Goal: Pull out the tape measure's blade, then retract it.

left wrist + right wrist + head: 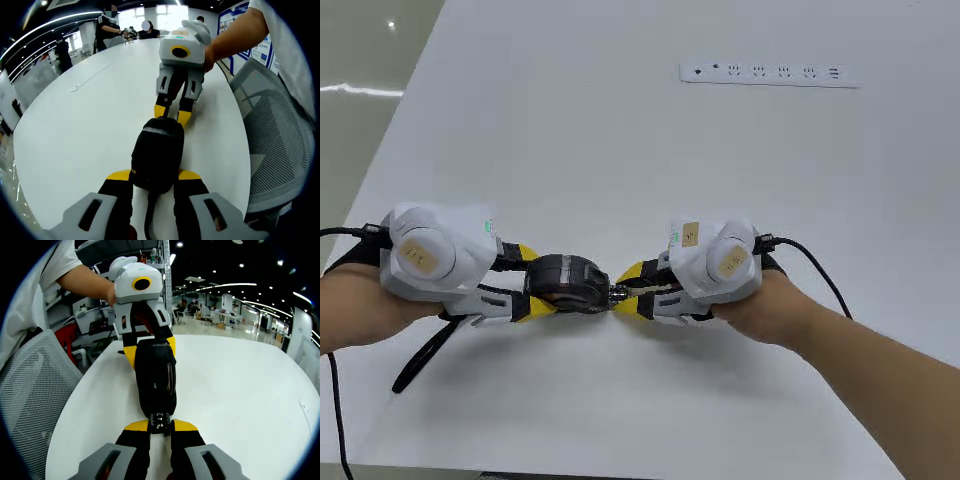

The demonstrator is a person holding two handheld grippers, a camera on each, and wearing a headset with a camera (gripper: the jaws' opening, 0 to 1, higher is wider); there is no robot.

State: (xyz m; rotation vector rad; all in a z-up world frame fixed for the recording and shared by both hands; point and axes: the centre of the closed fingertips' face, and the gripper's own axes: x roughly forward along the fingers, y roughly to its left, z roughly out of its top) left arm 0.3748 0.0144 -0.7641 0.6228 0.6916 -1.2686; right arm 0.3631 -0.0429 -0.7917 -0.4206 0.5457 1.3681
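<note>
Two grippers on tape measure (567, 282), white table (620, 150)
Body clamped by left gripper (533, 281), blade hook (160, 420) pinched by right gripper (160, 426)

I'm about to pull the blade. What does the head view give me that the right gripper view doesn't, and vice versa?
Head view adds: a power strip at the far side of the table, and a black strap trailing beside the left gripper. Right gripper view adds: the end tab pinched by the right gripper, plus a mesh chair. Both: left gripper clamped on the tape measure, right gripper at its mouth, blade not yet out.
</note>
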